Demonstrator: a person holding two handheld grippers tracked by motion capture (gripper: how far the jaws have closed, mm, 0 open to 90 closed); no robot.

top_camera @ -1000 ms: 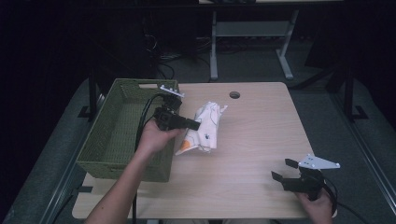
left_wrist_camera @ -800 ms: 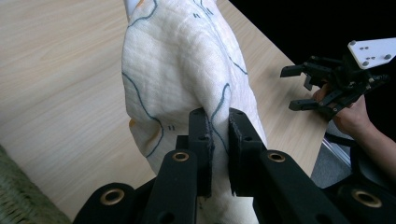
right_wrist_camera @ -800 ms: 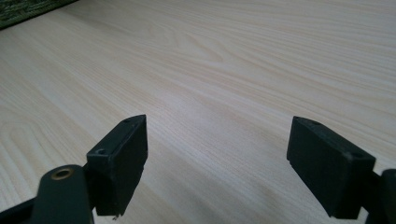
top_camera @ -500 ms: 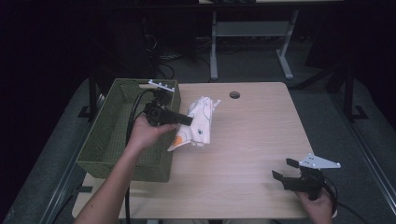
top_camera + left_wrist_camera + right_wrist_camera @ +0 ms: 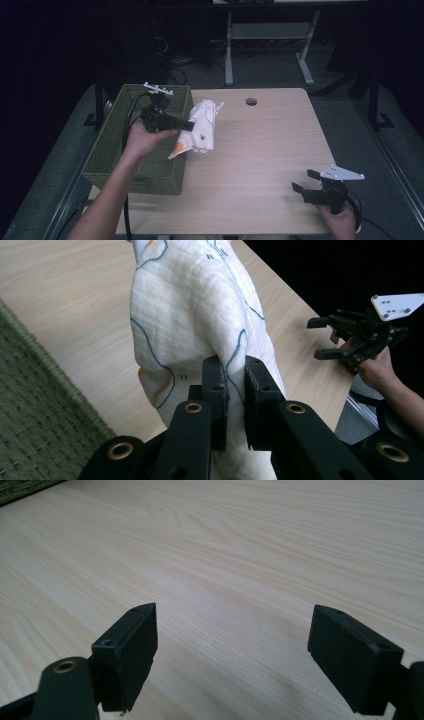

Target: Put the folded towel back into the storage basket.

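Cloth [image 5: 202, 131] hangs pinched in the left hand-held gripper [image 5: 187, 125] beside the basket [image 5: 112, 152]; next, carry it over the rim and let go. Right hand-held gripper [image 5: 306, 182] waits, spread.

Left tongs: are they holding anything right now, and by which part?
Yes. The left tongs are shut on the white cloth, pinching a bunched fold of it; the rest hangs beside the green basket. The right tongs hold nothing.
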